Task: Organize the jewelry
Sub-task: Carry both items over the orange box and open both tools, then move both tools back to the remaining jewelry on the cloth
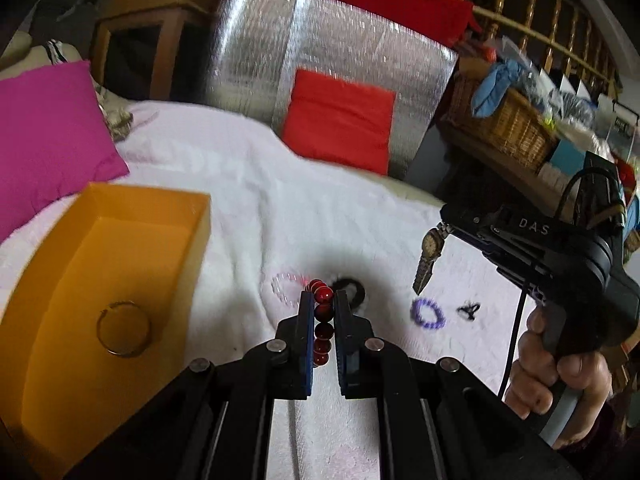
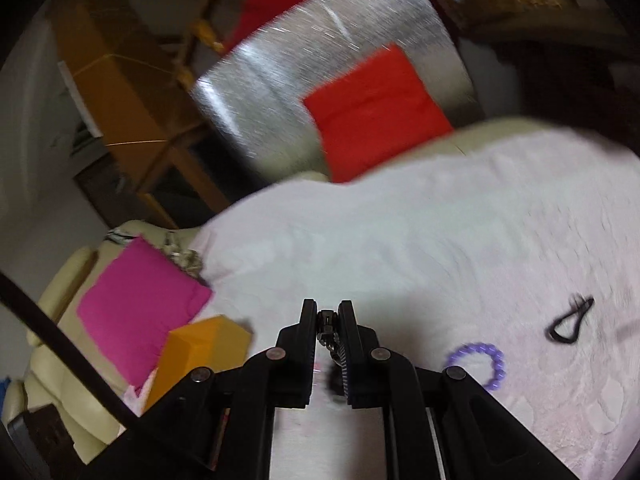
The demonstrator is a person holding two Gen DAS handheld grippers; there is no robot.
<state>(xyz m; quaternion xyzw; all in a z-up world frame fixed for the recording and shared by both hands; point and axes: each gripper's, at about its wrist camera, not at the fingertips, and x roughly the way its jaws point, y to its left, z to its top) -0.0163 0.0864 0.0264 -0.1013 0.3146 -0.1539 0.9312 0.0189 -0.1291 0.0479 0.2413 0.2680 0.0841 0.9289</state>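
Item 1: left gripper (image 1: 323, 300), jaws nearly closed, clamped on a red bead bracelet (image 1: 322, 322); the beads run in a line between the 2 blue-edged fingers and curl out past the tips, above the white towel (image 1: 248, 208).

Item 2: right gripper (image 2: 328, 314), jaws drawn tight on the metal band of a wristwatch (image 1: 430, 254). In the left wrist view the watch hangs from the fingertips clear of the towel, round face up near the jaws, band end dangling. A hand (image 1: 560, 376) wraps the handle.

Writing: "DAS" in pale letters on the black body of the right gripper. No other text can be read.

Item 3: orange box (image 1: 120, 240), open-topped, on the towel to the left of the red bracelet. 1 plain metal ring bangle (image 1: 124, 328) lies flat on its floor.

Item 4, on the towel beyond the left fingertips: 1 clear bead bracelet (image 1: 286, 288), 1 black band (image 1: 354, 288), partly hidden by the fingers. To the right of them: 1 purple bead bracelet (image 1: 428, 312), 1 small black loop (image 1: 468, 310).

Surroundings: pink cushion (image 1: 48, 136) behind the orange box; red cushion (image 1: 340, 120) leaning on a silver foil panel (image 1: 256, 52) at the towel's far edge; wicker basket (image 1: 504, 120) to the right of the panel.
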